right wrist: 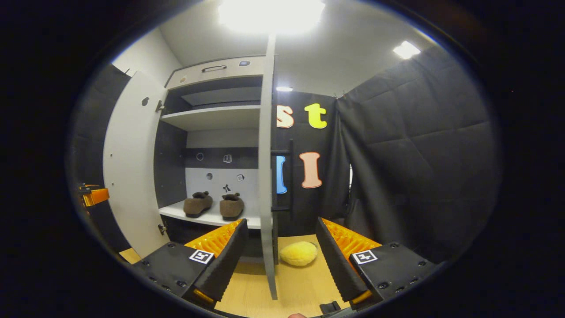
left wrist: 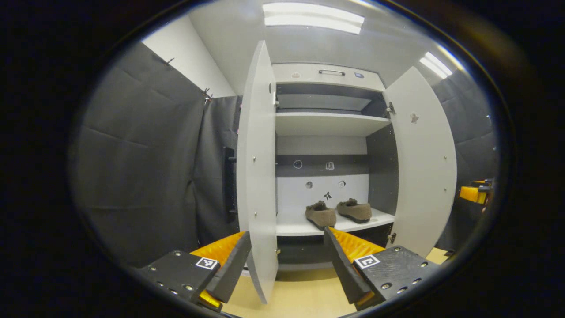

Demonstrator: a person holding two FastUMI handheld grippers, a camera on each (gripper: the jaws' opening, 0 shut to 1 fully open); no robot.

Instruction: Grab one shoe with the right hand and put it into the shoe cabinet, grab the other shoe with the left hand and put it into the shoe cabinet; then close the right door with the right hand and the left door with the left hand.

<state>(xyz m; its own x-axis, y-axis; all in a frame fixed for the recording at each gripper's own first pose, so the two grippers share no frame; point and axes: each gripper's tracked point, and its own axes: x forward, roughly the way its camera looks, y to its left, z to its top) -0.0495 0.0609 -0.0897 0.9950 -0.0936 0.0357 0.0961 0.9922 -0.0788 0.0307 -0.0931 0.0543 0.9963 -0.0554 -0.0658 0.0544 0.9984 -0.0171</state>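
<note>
Right gripper view, fingers: the right gripper (right wrist: 279, 258) is seen with its fingers spread apart and nothing held; the edge of the right door (right wrist: 266, 168) stands upright in the gap between them, apart from both as far as can be judged.
Just beyond the fingers: a yellow fluffy object (right wrist: 299, 253) lies on the wooden floor (right wrist: 304, 282), past the door edge and toward the right-hand finger.
Farther off: both shoes (right wrist: 213, 205) are seen side by side on the lower shelf (right wrist: 207, 217) of the shoe cabinet (right wrist: 212, 119), beyond the left-hand finger.
Left gripper view, fingers: the left gripper (left wrist: 287, 260) is likewise seen with fingers apart and empty; the left door (left wrist: 258, 176) stands edge-on just beside the left-hand finger, inside the gap.
Farther off, left gripper view: the two shoes are seen resting on the lower shelf, above the right-hand finger.
Step in hand: the shoe placing is judged finished; both doors stand wide open, so the door closing is judged to be the step at hand, right door first.
Next move: the right door's edge or outer face would need to be met by a finger and swung toward the cabinet front, the push being kept along the hinge arc; the left door would then be treated likewise.
</note>
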